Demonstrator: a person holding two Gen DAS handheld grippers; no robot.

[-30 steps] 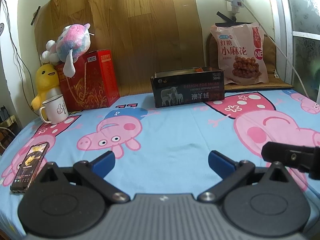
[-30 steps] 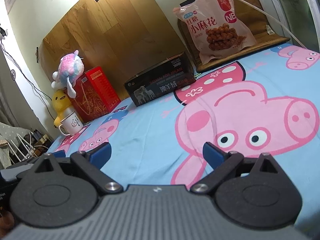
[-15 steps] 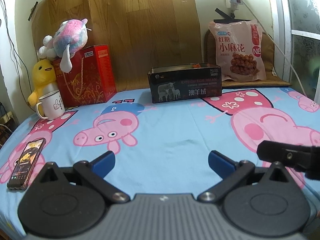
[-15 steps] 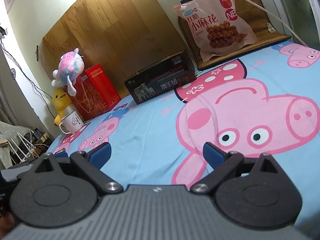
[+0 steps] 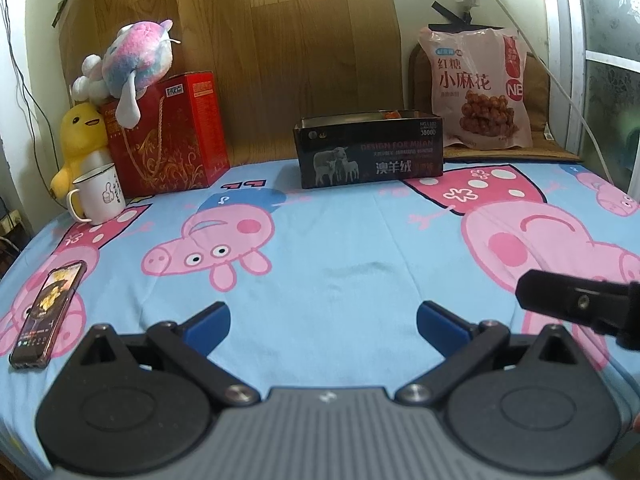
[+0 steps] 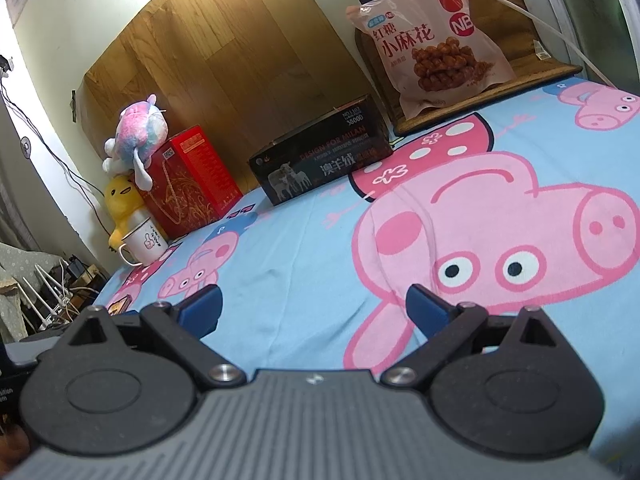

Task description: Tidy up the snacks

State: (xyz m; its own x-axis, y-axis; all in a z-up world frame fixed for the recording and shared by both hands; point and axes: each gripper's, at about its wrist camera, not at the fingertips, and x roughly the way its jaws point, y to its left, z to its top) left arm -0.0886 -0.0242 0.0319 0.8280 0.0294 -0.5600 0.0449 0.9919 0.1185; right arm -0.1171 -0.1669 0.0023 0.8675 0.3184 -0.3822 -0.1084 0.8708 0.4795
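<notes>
A pink snack bag (image 5: pixel 476 88) with a picture of brown twists leans upright against the wall at the back right; it also shows in the right wrist view (image 6: pixel 436 36). An open black box (image 5: pixel 370 152) stands left of it, with something orange just showing inside; it shows in the right wrist view too (image 6: pixel 324 156). My left gripper (image 5: pixel 323 320) is open and empty, low over the blue cartoon-pig sheet (image 5: pixel 340 248), far from both. My right gripper (image 6: pixel 314 306) is open and empty over the sheet (image 6: pixel 304 248). Part of it shows at the left wrist view's right edge (image 5: pixel 576 304).
A red gift box (image 5: pixel 168 136) with a pink plush toy (image 5: pixel 128 64) on top, a yellow duck toy (image 5: pixel 80 140) and a white mug (image 5: pixel 100 196) stand at the back left. A phone (image 5: pixel 48 312) lies at the sheet's left edge. A wooden board (image 5: pixel 280 40) leans against the wall.
The left wrist view has drifted slightly, so the scene sits a little differently in frame. The right gripper has edged slightly forward. Both grippers stay open and empty.
</notes>
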